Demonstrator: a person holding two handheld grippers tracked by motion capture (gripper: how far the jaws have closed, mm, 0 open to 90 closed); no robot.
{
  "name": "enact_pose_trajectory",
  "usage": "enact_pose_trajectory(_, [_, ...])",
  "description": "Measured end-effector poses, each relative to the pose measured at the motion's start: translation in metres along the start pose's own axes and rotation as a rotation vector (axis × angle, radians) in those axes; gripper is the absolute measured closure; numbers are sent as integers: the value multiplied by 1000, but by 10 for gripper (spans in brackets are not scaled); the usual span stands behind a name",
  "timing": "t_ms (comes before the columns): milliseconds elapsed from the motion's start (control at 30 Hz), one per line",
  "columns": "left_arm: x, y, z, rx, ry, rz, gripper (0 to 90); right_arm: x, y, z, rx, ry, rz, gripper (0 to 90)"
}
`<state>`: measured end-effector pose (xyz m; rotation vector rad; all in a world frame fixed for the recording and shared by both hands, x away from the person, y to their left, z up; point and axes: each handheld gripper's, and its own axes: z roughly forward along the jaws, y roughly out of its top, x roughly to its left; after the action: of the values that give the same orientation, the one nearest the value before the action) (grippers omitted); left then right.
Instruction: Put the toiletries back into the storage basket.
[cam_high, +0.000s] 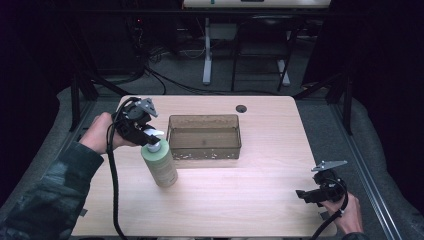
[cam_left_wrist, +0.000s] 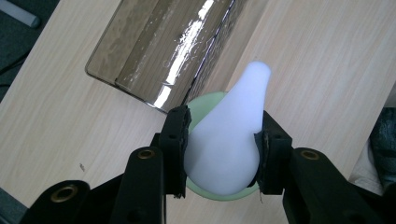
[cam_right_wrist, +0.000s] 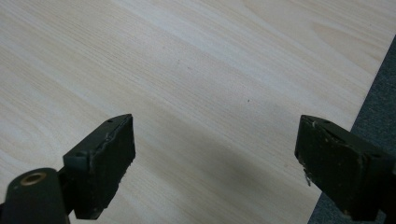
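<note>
The left gripper (cam_left_wrist: 222, 149) is clamping the white pump head (cam_left_wrist: 229, 140) of a pale green bottle (cam_high: 160, 165) (standing upright), while the right gripper (cam_right_wrist: 215, 158), at four o'clock, is gaping empty.

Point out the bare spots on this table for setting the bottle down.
Bare table runs from the bottle to the right gripper, and right of the bin. It is crowded where the left gripper clamps the pump head beside the bin.
</note>
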<state>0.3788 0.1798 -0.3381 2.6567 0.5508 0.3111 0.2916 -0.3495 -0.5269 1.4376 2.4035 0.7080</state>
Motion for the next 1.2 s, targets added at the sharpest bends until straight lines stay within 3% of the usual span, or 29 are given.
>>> enact_pose_trajectory(367, [-2, 4, -1, 32, -5, -1, 624, -1, 0, -1, -6, -8, 7, 117])
enact_pose_trajectory(767, [-3, 6, -7, 39, -5, -36, 626, -2, 0, -1, -8, -12, 10, 113])
enact_pose_trajectory(1200, [-6, 12, -13, 42, 10, -41, 626, -2, 0, -2, -9, -20, 10, 109])
